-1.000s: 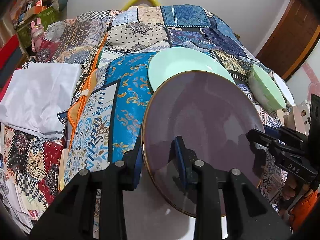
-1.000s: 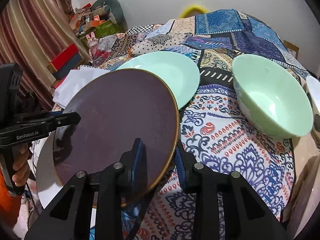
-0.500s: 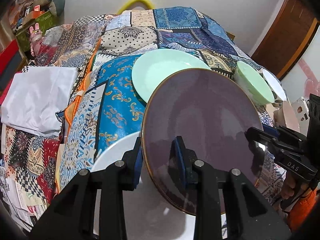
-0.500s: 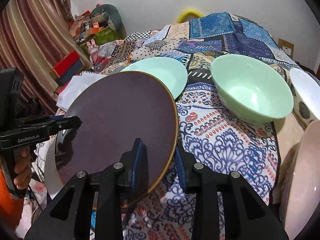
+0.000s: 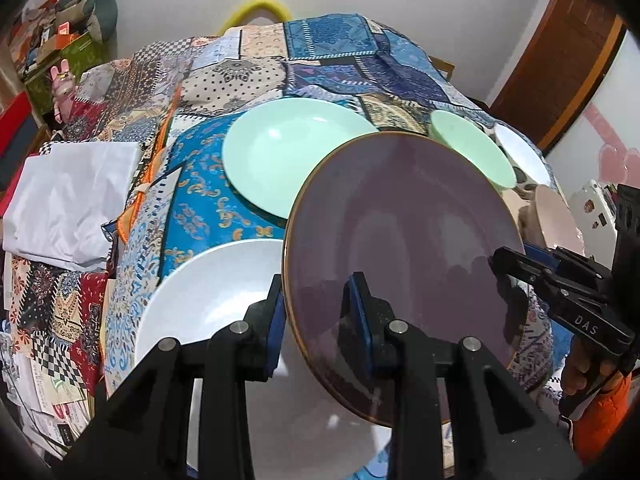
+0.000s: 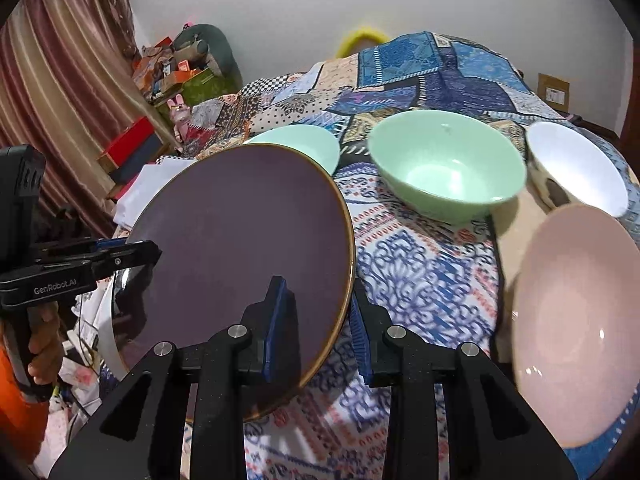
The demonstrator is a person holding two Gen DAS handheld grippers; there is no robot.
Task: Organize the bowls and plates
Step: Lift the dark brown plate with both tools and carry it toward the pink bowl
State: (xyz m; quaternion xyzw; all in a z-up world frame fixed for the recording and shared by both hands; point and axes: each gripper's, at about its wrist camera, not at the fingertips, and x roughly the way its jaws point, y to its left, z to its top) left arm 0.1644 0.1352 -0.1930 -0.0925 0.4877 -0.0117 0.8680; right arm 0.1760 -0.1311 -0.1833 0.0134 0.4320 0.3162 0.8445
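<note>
Both grippers hold one dark purple plate with a gold rim [image 5: 404,236], lifted above the patterned table. My left gripper [image 5: 318,308] is shut on its left rim; my right gripper [image 6: 318,308] is shut on its right rim, and the plate fills the left of the right wrist view [image 6: 240,248]. A white plate [image 5: 208,304] lies under it at the near edge. A mint plate [image 5: 288,156] lies beyond. A mint bowl [image 6: 444,168], a white bowl [image 6: 576,172] and a pink bowl [image 6: 572,320] stand to the right.
A folded white cloth [image 5: 72,200] lies at the left table edge. Boxes and a pink toy rabbit [image 5: 64,88] sit by the far left wall. A brown door [image 5: 560,56] is at the right. The patchwork cloth [image 5: 328,56] covers the far half of the table.
Both grippers have drawn the purple plate back and up toward me. The white plate under it has come into view, and the white and pink bowls now show at the right.
</note>
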